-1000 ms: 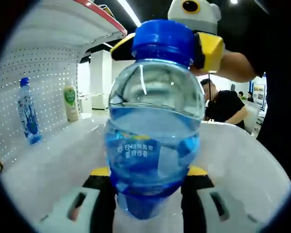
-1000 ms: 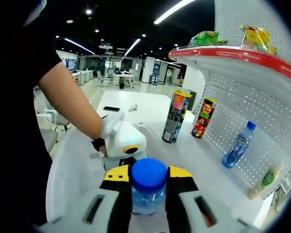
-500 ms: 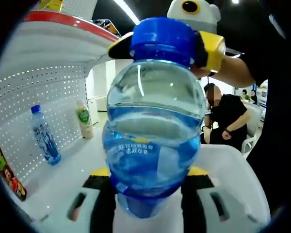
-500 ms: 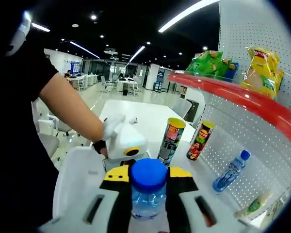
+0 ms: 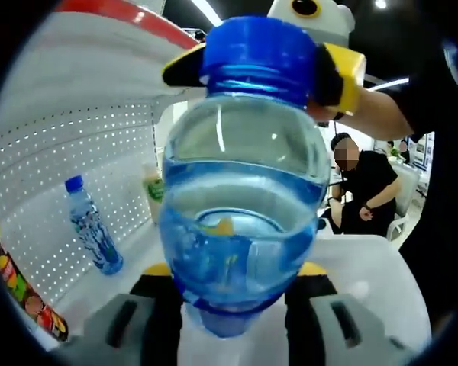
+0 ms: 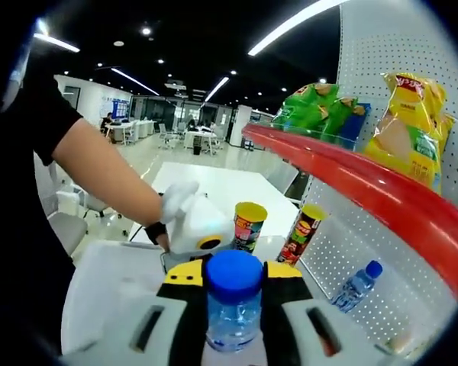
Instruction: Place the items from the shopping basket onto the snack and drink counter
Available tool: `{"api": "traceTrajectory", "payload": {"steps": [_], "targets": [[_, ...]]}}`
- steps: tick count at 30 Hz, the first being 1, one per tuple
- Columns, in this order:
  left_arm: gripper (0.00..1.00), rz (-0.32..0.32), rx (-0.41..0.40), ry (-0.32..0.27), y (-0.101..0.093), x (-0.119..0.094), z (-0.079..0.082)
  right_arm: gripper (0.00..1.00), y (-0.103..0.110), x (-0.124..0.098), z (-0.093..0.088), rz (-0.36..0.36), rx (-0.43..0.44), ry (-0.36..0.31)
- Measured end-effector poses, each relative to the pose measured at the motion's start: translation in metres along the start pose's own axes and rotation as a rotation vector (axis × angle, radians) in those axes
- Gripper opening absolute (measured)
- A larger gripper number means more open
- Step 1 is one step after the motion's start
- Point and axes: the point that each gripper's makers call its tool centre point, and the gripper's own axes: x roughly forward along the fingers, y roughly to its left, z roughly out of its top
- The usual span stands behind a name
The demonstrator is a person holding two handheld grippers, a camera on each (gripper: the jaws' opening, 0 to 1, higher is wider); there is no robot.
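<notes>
A clear water bottle (image 5: 237, 229) with a blue cap (image 5: 259, 49) looms large in the left gripper view. My left gripper (image 5: 233, 278) is shut on its lower body. Yellow-tipped fingers (image 5: 342, 72) of my right gripper pinch the cap from above. In the right gripper view the same bottle (image 6: 233, 305) stands between the black and yellow jaws of my right gripper (image 6: 233, 278), shut at the neck. Just behind it is the left gripper (image 6: 202, 229), in a person's gloved hand. The white counter (image 6: 99, 282) lies below.
Against the pegboard stand a small water bottle (image 6: 355, 286), two chip cans (image 6: 248, 226) (image 6: 301, 232) and a green-labelled bottle (image 5: 154, 198). A red-edged upper shelf (image 6: 343, 179) carries snack bags (image 6: 408, 126). A person (image 5: 362, 183) sits beyond the counter.
Both views have shifted: the cameras rose and came closer to the shelf, so the red shelf and the snack bags look larger. The bottle stays held by both grippers.
</notes>
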Motion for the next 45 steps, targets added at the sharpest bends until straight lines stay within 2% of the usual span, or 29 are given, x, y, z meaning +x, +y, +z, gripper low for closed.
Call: {"api": "traceTrajectory", "payload": {"steps": [8,12,20,29,36,38,45], "targets": [[0.52,0.000,0.004,0.014,0.027,0.016,-0.002,0.22,-0.032,0.012,-0.014,-0.024,0.030,-0.034],[0.52,-0.002,-0.023,0.010,0.038,0.027,-0.013,0.21,-0.043,0.024,-0.028,-0.018,0.024,-0.025],[0.52,0.037,-0.066,-0.003,0.056,0.031,-0.033,0.21,-0.051,0.041,-0.048,0.000,0.010,-0.021],[0.52,0.099,-0.105,0.040,0.082,0.028,-0.054,0.21,-0.055,0.055,-0.062,0.012,0.012,-0.039],[0.52,0.093,-0.132,0.062,0.079,0.038,-0.061,0.21,-0.058,0.054,-0.076,0.011,0.029,-0.036],[0.52,0.094,-0.128,0.056,0.074,0.042,-0.057,0.21,-0.061,0.051,-0.076,0.002,0.038,-0.038],[0.52,0.073,-0.138,0.049,0.077,0.048,-0.053,0.22,-0.066,0.046,-0.075,-0.016,0.046,-0.037]]}}
